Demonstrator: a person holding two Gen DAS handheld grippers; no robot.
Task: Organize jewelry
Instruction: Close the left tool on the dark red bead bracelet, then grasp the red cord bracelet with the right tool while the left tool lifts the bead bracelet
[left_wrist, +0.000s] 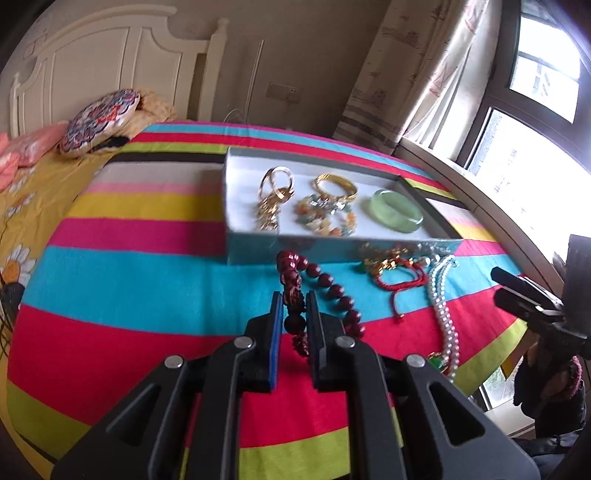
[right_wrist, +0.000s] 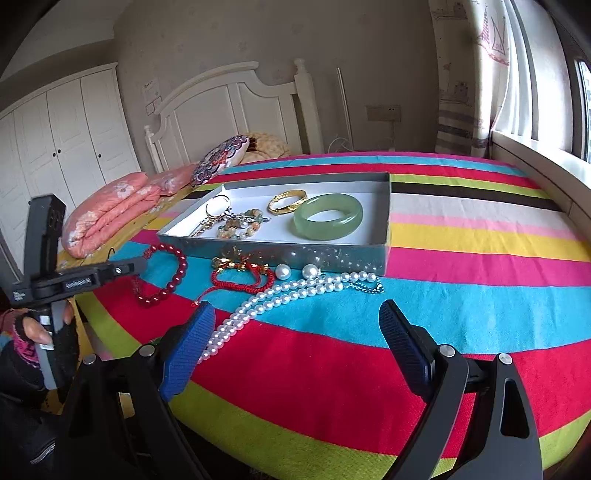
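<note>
A grey box (left_wrist: 255, 245) (right_wrist: 280, 254) on the striped bedspread holds a green jade bangle (left_wrist: 397, 215) (right_wrist: 328, 217), a gold bangle (left_wrist: 335, 186) (right_wrist: 287, 201), a stone-bead bracelet (left_wrist: 325, 218) (right_wrist: 240, 223) and gold rings (left_wrist: 275, 184). My left gripper (left_wrist: 294, 308) (right_wrist: 125, 269) is shut on a dark red bead bracelet (left_wrist: 325, 284) (right_wrist: 173, 277) in front of the box. A red cord bracelet (left_wrist: 400, 275) (right_wrist: 243, 278) and a pearl necklace (left_wrist: 443, 314) (right_wrist: 280, 297) lie beside it. My right gripper (right_wrist: 295, 325) (left_wrist: 517, 291) is open above the pearls.
The striped bedspread (right_wrist: 461, 258) covers the bed. Pillows (right_wrist: 110, 214) and a patterned cushion (left_wrist: 99, 125) lie by the white headboard (left_wrist: 110, 59). A window ledge (left_wrist: 480, 199) and curtain run along the right. A white wardrobe (right_wrist: 55, 129) stands far left.
</note>
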